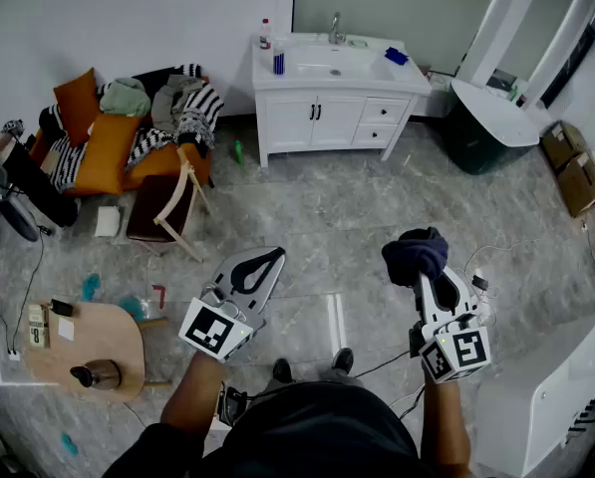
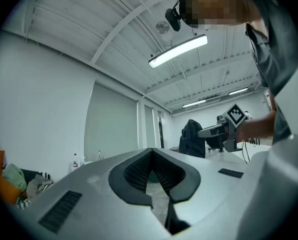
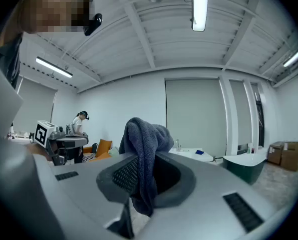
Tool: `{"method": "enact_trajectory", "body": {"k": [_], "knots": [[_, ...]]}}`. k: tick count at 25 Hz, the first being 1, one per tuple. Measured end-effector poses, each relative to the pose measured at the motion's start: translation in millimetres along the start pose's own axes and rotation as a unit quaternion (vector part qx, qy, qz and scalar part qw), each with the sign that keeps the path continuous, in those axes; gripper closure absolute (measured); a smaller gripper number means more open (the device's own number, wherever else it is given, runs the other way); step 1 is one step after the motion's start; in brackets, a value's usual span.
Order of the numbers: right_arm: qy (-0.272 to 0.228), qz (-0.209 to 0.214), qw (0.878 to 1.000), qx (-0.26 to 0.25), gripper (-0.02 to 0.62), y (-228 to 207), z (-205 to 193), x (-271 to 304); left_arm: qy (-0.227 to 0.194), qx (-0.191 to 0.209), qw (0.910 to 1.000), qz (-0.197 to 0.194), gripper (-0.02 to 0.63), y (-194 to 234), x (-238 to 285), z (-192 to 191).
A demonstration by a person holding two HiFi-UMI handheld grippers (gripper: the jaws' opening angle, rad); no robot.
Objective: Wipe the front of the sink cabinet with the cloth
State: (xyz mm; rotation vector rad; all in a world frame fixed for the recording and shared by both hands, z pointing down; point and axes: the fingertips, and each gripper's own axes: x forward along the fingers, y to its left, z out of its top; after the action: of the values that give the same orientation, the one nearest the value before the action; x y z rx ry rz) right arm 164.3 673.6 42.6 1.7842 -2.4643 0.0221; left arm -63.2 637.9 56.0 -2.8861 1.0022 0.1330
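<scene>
- Head view: the left gripper [image 1: 270, 258] is held low over the grey marbled floor [image 1: 317, 217], its jaws closed tip to tip with nothing between them.
- Head view: the right gripper [image 1: 424, 273] is held level with it on the other side, its jaws clamped on a dark blue cloth [image 1: 415, 251] that bunches over the tips.
- Head view: the white sink cabinet [image 1: 329, 118] stands against the far wall, well apart from both grippers and from the cloth. A bottle [image 1: 265, 34] stands at the left end of its top.
- Head view: a sofa [image 1: 108, 157] piled with cushions and clothes stands left of the cabinet, with a wooden chair [image 1: 182, 203] in front of it. A dark green tub [image 1: 484, 132] stands right of the cabinet.
- Left gripper view: the left gripper [image 2: 151, 153] points upward towards the ceiling lamp [image 2: 177, 50]. Its dark pads meet at the tips; only floor shows through the gap behind them. The right gripper [image 2: 214, 131] and the hanging cloth [image 2: 191, 139] show at right.
- Right gripper view: the right gripper [image 3: 157, 159] grips the cloth [image 3: 145, 141], which stands up above the jaws and hangs down between them.
- Right gripper view: the sink cabinet [image 3: 194, 155] shows far behind the cloth, the tub [image 3: 246, 165] to its right. The left gripper [image 3: 64, 143] shows at left.
</scene>
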Motion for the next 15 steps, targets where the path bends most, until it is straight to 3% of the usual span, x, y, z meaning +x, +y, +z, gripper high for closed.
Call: {"method": "enact_trajectory", "body": {"k": [9,15], "knots": [[0.006,-0.008,1.000,-0.004,0.543,14,-2,-8,-0.011,0.017,0.9997,-0.010,0.601,7,-13,-4],[0.006,-0.013,1.000,-0.004,0.543,-4,1,-11,-0.001,0.017,0.9996,-0.020,0.601,1,6,-6]]}}
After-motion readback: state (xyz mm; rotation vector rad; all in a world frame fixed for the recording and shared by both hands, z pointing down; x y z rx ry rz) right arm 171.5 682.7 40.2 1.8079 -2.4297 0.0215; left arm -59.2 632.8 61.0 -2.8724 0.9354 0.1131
